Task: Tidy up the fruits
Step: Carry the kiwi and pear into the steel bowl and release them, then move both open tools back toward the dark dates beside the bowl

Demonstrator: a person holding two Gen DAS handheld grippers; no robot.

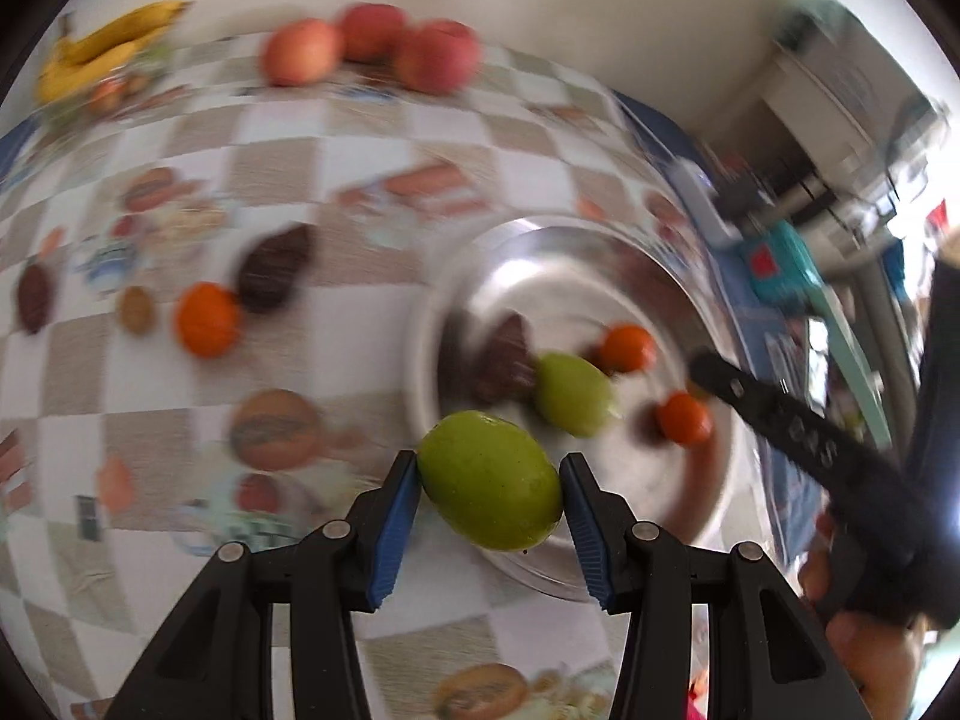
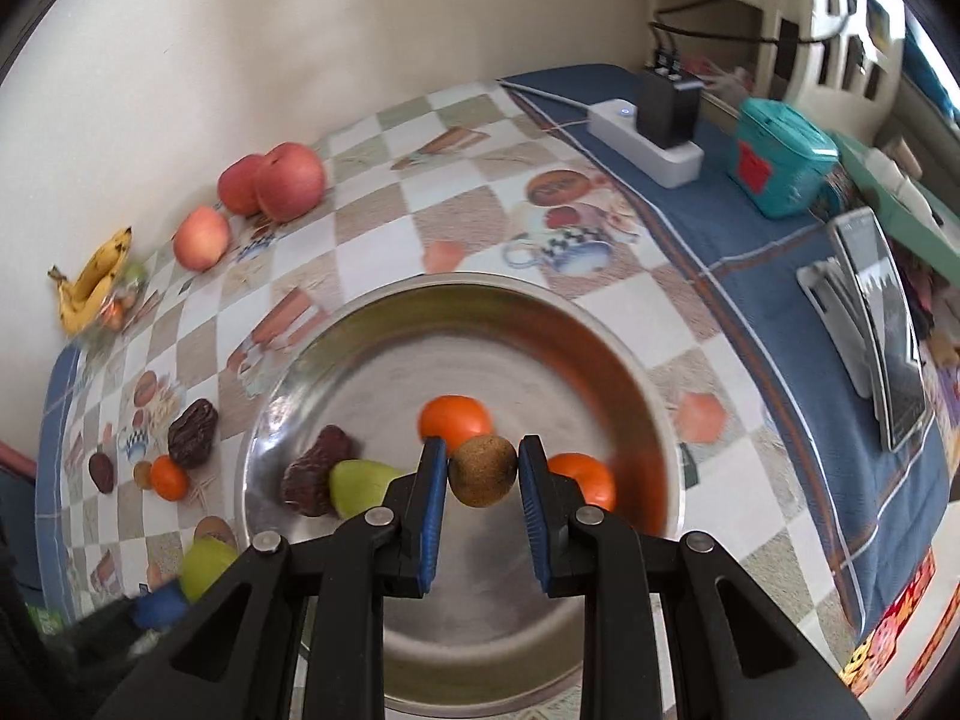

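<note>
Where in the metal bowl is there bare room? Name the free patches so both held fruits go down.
Metal bowl: the far half, beyond the orange, lies bare, as does the near floor beneath the right gripper. Crowded: left side, dark fruit beside green fruit.

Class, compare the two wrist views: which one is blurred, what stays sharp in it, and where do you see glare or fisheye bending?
Left wrist view: table, apples and metal bowl are motion-smeared, while the held green fruit and the fingers stay sharp; bright glare at the right edge. Right wrist view: mostly crisp, slight smear inside the bowl; the checked cloth bends strongly.
</note>
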